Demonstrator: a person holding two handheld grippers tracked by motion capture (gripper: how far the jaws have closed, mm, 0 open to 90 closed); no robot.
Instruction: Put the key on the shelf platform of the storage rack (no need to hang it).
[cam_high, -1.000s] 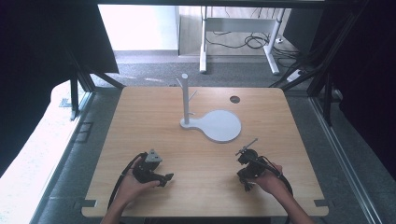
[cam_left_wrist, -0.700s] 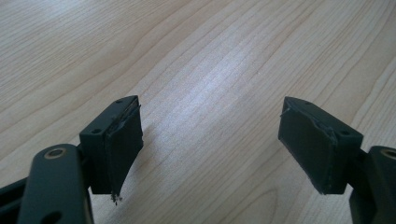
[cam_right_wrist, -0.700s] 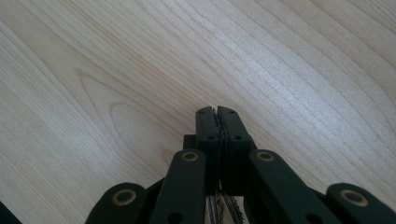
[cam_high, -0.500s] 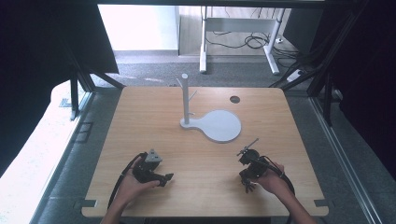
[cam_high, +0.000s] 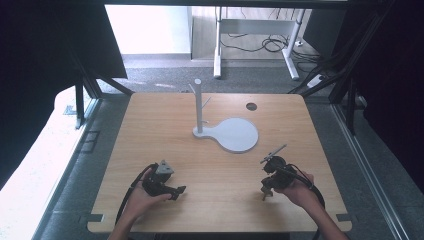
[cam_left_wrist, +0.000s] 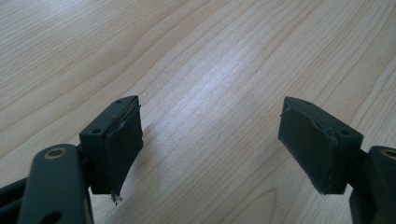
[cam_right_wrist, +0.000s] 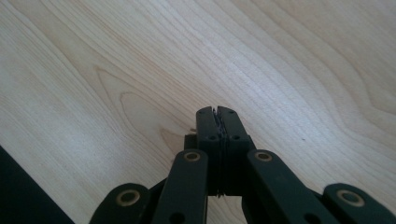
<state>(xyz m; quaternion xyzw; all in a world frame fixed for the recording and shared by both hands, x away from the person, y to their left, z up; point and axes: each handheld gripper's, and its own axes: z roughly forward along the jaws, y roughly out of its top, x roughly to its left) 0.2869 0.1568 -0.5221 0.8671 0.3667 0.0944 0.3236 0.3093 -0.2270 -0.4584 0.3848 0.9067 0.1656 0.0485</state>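
Stand (cam_high: 227, 131) upright mid-table, ahead of both grippers; left gripper (cam_left_wrist: 215, 140) jaws apart, right gripper (cam_right_wrist: 217, 116) jaws together, right slightly nearer.

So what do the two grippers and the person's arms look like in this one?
Both grippers are black, each with a black cable looping back along the forearm. The left gripper carries a grey three-cornered plate on top, and its pads are dark, flat and frayed at the edges. The right gripper has black link arms with brass-coloured rivets. No sleeves show on the forearms.
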